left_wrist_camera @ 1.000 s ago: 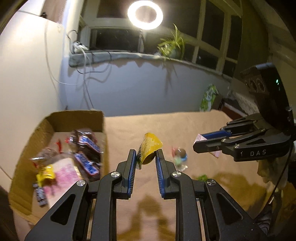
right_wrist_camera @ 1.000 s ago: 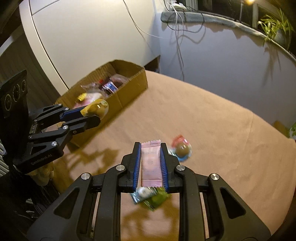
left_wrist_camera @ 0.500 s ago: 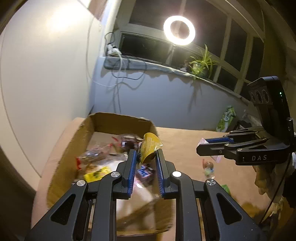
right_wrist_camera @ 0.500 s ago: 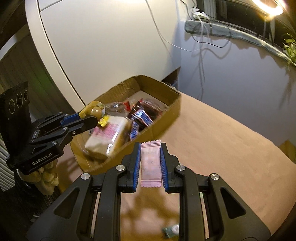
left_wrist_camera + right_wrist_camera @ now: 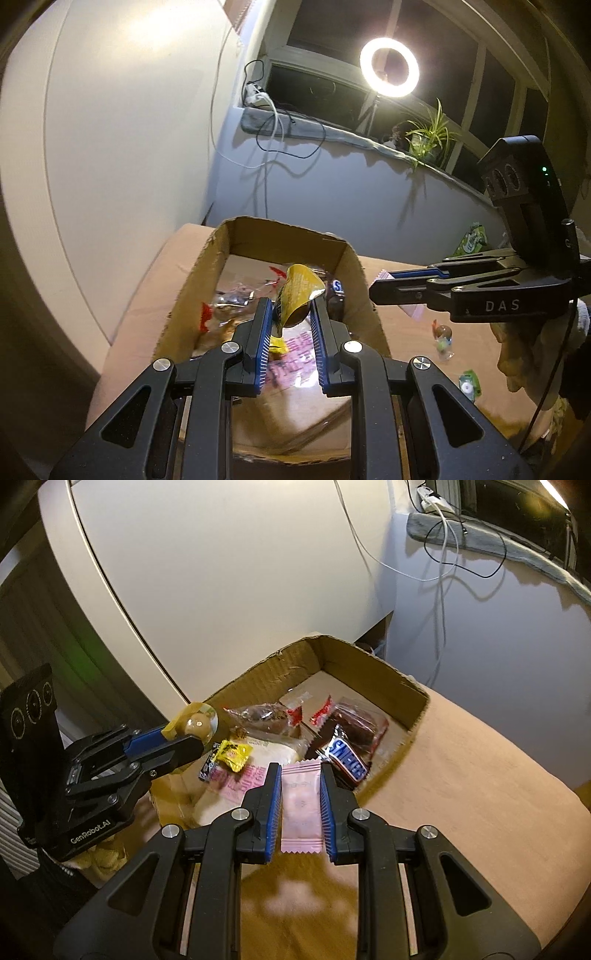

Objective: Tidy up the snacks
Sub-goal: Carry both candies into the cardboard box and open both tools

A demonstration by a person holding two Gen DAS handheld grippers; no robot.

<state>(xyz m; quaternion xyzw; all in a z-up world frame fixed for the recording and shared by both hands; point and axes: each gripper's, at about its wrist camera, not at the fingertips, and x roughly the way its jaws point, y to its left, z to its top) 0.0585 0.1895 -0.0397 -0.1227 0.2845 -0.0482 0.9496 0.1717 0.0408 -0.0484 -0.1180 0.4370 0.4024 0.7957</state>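
Tan cloth covers the table [image 5: 402,280] in the left wrist view, under a lit ring light [image 5: 389,67] and a potted plant [image 5: 432,134] on the sill behind the cardboard box [image 5: 192,280]. The left gripper [image 5: 291,314] is clamped on a yellow snack packet [image 5: 295,295], held above the box's inside, over a pink-printed bread bag [image 5: 295,354] and other wrappers. Just right of the box the right gripper [image 5: 402,291] hangs over the cloth with a pink edge showing between its fingers. Right of the box, well apart from it, small wrapped candies [image 5: 443,338] and a green sweet [image 5: 467,384] lie on the cloth; only this view shows them.

From the right wrist view, the right gripper [image 5: 301,801] pinches a pink wafer packet [image 5: 301,805] just at the box's [image 5: 369,664] near wall. Inside lie a Snickers bar [image 5: 347,758], a dark red pack [image 5: 360,723], a yellow candy [image 5: 233,755] and the bread bag [image 5: 240,786]. The left gripper [image 5: 184,738] holds its packet over the box's left side, showing a round sweet inside, which the other view hides.
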